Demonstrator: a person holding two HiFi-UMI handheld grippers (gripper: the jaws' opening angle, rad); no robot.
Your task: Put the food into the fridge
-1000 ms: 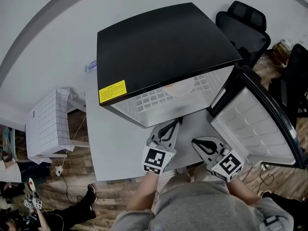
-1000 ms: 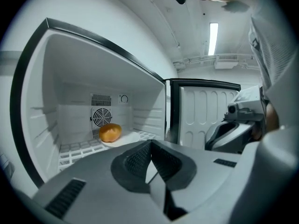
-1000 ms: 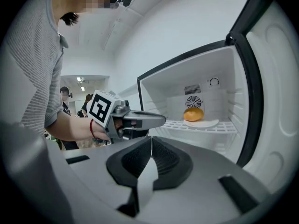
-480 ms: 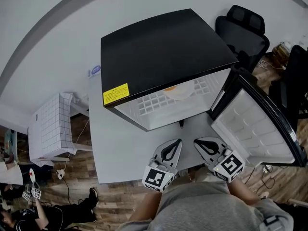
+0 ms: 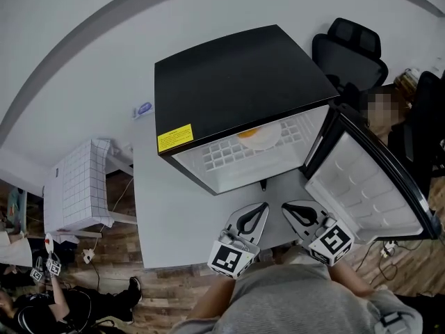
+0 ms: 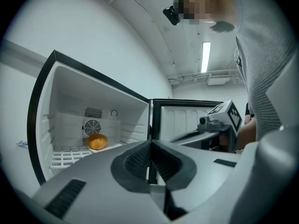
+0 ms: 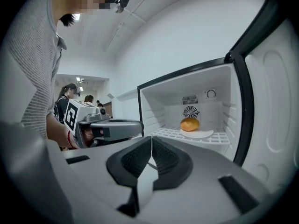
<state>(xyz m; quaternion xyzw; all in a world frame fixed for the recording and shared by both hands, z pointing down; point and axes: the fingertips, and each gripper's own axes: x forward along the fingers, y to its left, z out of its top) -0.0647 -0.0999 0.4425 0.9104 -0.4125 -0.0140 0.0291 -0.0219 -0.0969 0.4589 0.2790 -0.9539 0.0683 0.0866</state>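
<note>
A black mini fridge (image 5: 236,89) stands on a grey table (image 5: 174,214) with its door (image 5: 372,186) swung open to the right. Inside, an orange bun (image 5: 248,133) lies on a white plate (image 5: 261,138) on the wire shelf; the bun (image 6: 97,141) shows in the left gripper view, the bun (image 7: 189,124) in the right gripper view. My left gripper (image 5: 259,209) and right gripper (image 5: 290,208) hover side by side over the table's near edge, in front of the fridge opening. Both are shut with nothing between the jaws.
A black office chair (image 5: 351,44) stands behind the fridge at the right. A white gridded box (image 5: 73,186) sits left of the table. A small blue-and-white thing (image 5: 143,108) lies on the table by the fridge's left rear corner. People stand in the room behind.
My left gripper has drawn back from the fridge opening toward the table's near edge, level with the right gripper. The bun on its plate stays on the shelf.
</note>
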